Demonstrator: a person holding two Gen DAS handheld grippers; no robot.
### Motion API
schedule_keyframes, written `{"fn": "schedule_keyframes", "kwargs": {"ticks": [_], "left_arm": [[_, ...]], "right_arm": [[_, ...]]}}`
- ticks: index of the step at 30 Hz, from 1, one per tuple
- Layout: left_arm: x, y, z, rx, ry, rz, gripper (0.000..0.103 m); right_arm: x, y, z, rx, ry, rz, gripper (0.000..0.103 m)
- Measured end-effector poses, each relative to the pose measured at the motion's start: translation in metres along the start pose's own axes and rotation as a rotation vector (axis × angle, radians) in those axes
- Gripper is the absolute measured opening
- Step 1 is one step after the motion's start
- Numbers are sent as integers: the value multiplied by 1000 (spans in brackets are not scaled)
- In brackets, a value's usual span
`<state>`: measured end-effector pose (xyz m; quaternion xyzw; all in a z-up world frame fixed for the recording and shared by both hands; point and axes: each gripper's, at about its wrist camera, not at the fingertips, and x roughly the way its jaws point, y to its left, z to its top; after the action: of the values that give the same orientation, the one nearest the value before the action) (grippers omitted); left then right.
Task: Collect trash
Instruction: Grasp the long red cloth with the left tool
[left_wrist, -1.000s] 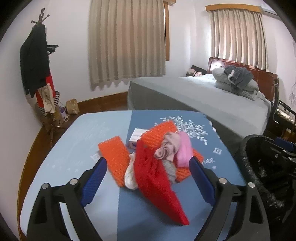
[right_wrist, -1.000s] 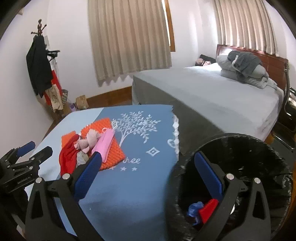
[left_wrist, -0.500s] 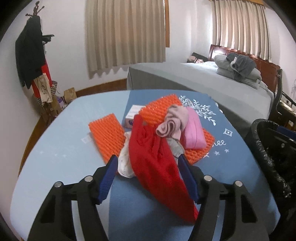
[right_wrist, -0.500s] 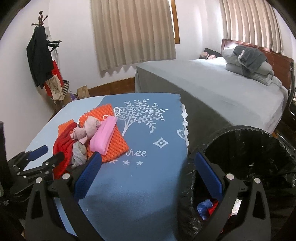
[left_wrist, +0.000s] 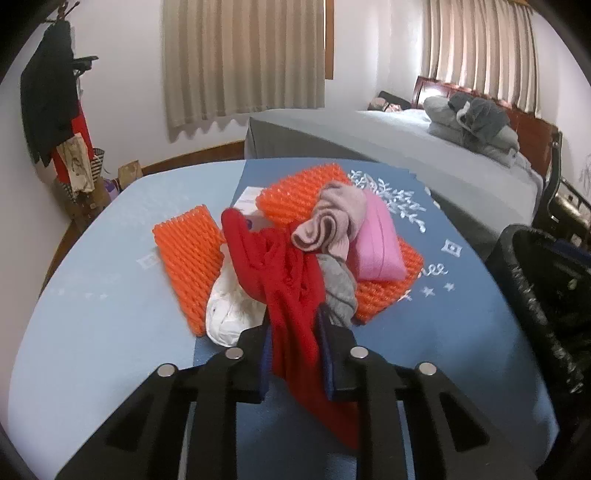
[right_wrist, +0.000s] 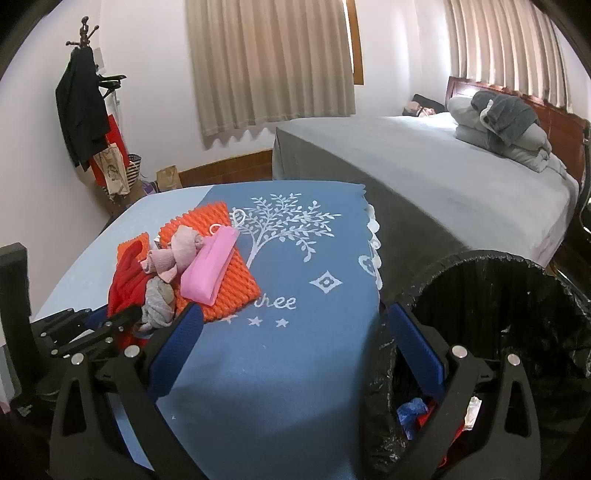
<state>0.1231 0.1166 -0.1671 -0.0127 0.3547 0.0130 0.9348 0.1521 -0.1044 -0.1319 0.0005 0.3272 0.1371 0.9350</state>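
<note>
A heap of trash lies on the blue table (left_wrist: 92, 332): a red cloth (left_wrist: 280, 273), a pale pink cloth (left_wrist: 328, 218), a grey cloth (left_wrist: 338, 288), a bright pink pouch (left_wrist: 376, 243), white crumpled paper (left_wrist: 229, 310) and orange foam mesh pieces (left_wrist: 188, 251). My left gripper (left_wrist: 295, 347) is shut on the red cloth's near end. It also shows in the right wrist view (right_wrist: 110, 325). My right gripper (right_wrist: 291, 347) is open and empty, between the table edge and the black-lined trash bin (right_wrist: 517, 295).
The bin (left_wrist: 546, 280) stands right of the table and holds some scraps (right_wrist: 413, 413). A grey bed (right_wrist: 424, 166) lies behind. A coat stand (right_wrist: 85, 110) with bags is at the far left wall. A small white box (left_wrist: 247, 199) sits behind the heap.
My left gripper moved forward to the heap and closed on the red cloth. The right gripper shifted slightly and stayed open by the bin.
</note>
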Motion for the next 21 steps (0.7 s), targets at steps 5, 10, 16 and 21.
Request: {"fn": "schedule_keyframes", "kwargs": {"ticks": [5, 10, 16, 21], "left_arm": [[-18, 3, 6, -10, -43, -15, 15], [-31, 9, 13, -25, -74, -23, 12], [-44, 21, 21, -53, -112, -14, 10], [-52, 32, 28, -63, -140, 16, 10]], "right_arm": [[-2, 1, 3, -4, -8, 3, 97], [-2, 6, 6, -12, -13, 13, 97], [-1, 16, 11, -26, -20, 31, 97], [5, 28, 20, -36, -28, 56, 98]]}}
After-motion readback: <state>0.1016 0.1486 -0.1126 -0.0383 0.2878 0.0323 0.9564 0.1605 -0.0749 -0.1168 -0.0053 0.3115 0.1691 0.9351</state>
